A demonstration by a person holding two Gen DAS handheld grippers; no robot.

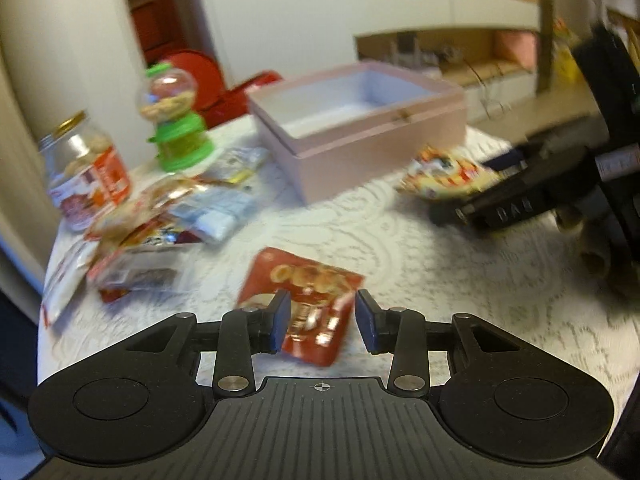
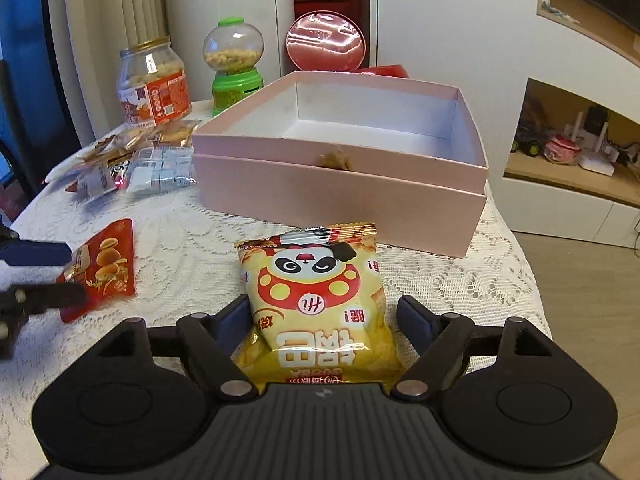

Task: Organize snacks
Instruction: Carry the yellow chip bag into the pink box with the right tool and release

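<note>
Now the yellow panda snack bag [image 2: 316, 304] is seen on the desk [image 2: 180, 248] before the pink box [image 2: 340, 184], between the spread fingers of the right hand-held gripper [image 2: 324, 316], not squeezed. The red snack packet [image 1: 308, 304] is framed by the spread left hand-held gripper [image 1: 322, 320].

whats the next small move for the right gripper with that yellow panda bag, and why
Probably close the right hand-held gripper on the yellow panda bag. The bag lies on the lace tablecloth between the open jaws; whether the left pad touches it is unclear, the right stands clear. The pink box just beyond is open and looks empty.
</note>
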